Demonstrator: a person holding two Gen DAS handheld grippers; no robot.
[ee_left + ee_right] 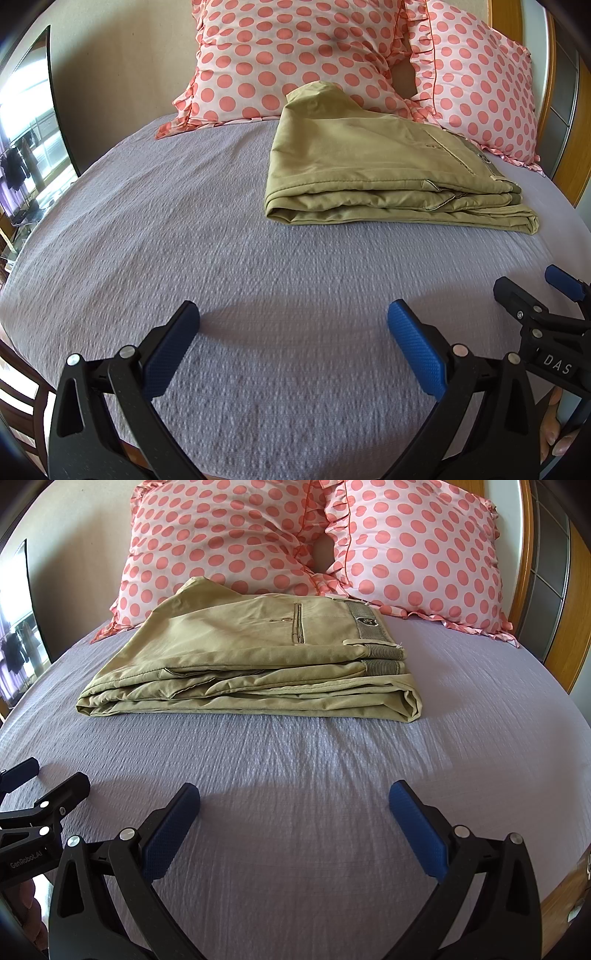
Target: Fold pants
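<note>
A: How do the jaws stand?

B: The left gripper (293, 314) has its jaws spread wide with nothing between them, only the grey bedspread (184, 240) below. The right gripper (294, 794) is the same, wide apart and empty. The two are side by side near the foot of the bed; each one shows at the edge of the other's view.

A: And the pants?

B: The khaki pants (251, 657) lie well ahead of both grippers, toward the head of the bed, in a flat stack of several layers. The waistband with its patch is on top at the right side, and one corner at the back leans on the left polka-dot pillow (221, 539).

A: So the task is finished?

B: I judge it nearly finished. The folds look complete; perhaps only that raised corner and the loose lower edge could be made neater.

A: Anything in the way?

B: No. The second pillow (417, 554) and the wooden headboard (524, 572) stay behind the pants.
</note>
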